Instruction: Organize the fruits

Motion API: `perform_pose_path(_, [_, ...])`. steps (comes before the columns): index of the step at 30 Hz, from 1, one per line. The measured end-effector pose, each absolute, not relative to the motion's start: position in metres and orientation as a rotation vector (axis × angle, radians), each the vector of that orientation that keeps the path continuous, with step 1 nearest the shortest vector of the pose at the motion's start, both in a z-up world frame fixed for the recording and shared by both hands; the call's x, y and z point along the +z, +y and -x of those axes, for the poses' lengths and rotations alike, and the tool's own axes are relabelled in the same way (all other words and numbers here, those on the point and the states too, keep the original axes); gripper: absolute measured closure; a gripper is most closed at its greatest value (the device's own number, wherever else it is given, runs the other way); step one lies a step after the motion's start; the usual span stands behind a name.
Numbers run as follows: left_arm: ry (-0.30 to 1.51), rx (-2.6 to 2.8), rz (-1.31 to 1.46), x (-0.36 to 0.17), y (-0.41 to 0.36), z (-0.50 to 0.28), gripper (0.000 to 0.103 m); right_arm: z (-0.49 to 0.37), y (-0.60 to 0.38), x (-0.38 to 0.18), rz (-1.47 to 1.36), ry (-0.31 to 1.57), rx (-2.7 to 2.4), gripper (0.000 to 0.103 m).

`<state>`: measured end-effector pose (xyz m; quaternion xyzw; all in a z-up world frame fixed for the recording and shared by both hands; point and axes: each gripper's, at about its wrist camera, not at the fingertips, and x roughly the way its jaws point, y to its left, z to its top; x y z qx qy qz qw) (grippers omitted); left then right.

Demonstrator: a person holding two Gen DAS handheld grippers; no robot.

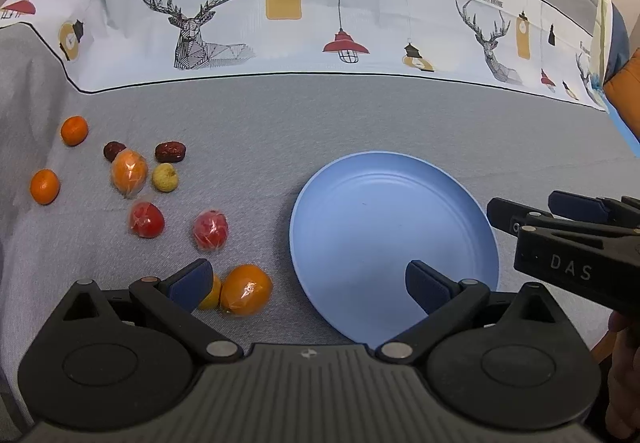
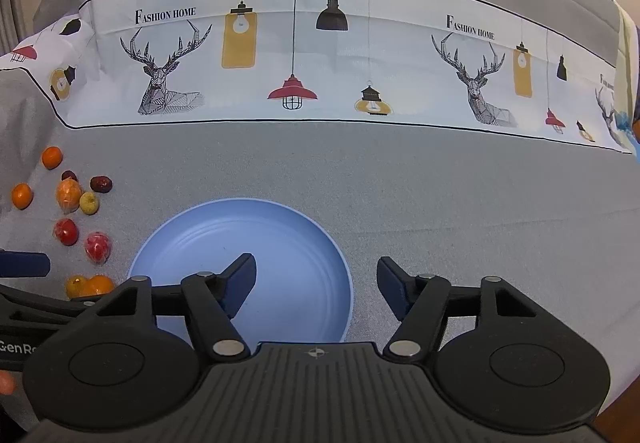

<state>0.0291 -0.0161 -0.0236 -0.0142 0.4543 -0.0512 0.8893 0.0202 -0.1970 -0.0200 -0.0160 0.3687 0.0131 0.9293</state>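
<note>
A grey cloth (image 1: 360, 115) covers the table. The blue plate (image 1: 380, 203) sits bare in the middle, likely meant to take the fruit. Both tools hover over it: left gripper (image 1: 308, 283) and right gripper (image 2: 316, 283), each spread wide, holding nothing. The fruits (image 1: 148, 195) lie scattered left of the plate, a wrapped orange (image 1: 246, 289) nearest, probably first.

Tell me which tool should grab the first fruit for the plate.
Left. The left tool is open, with the wrapped orange beside its finger; the right tool hovers over the empty blue plate, away from the fruit.
</note>
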Motion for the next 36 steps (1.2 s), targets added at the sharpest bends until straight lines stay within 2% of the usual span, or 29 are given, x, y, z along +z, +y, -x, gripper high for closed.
perform_pose_path(4, [0.929,-0.133,0.013,-0.020,-0.016,-0.028,0.001,-0.022,-0.197,-0.020,0.020,0.755,0.027,0.036])
perform_pose_path(5, [0.921,-0.139,0.007,-0.018,-0.015,-0.027,0.004,-0.023,-0.198,-0.020,0.015,0.757,0.029,0.036])
perform_pose_path(7, [0.910,-0.147,0.003,-0.013,-0.010,-0.027,0.020,-0.023,-0.199,-0.019,0.005,0.756,0.032,0.037])
perform_pose_path(9, [0.921,-0.150,0.027,-0.004,0.000,-0.031,0.047,-0.024,-0.199,-0.018,-0.006,0.755,0.040,0.042])
perform_pose_path(12, [0.911,-0.197,0.084,0.017,0.019,-0.039,0.066,-0.023,-0.197,-0.015,-0.026,0.734,0.066,0.053])
perform_pose_path(17, [0.848,-0.248,0.033,0.048,0.049,-0.057,0.068,-0.019,-0.190,-0.005,-0.061,0.697,0.132,0.061])
perform_pose_path(20, [0.866,-0.197,0.112,0.028,0.080,-0.068,0.068,-0.019,-0.182,-0.002,-0.071,0.681,0.169,0.061])
perform_pose_path(23, [1.091,-0.024,0.309,-0.016,0.117,-0.084,0.074,-0.019,-0.169,-0.001,-0.074,0.678,0.229,0.061])
perform_pose_path(25, [1.066,-0.024,0.379,-0.014,0.127,-0.089,0.074,-0.020,-0.156,-0.002,-0.063,0.701,0.292,0.061])
perform_pose_path(30, [1.148,-0.081,0.336,-0.026,0.103,-0.098,0.070,-0.016,-0.100,-0.013,0.128,0.729,0.430,0.061])
perform_pose_path(36, [1.239,-0.092,0.264,-0.050,0.090,-0.099,0.069,-0.014,-0.058,-0.031,0.280,0.778,0.500,0.058])
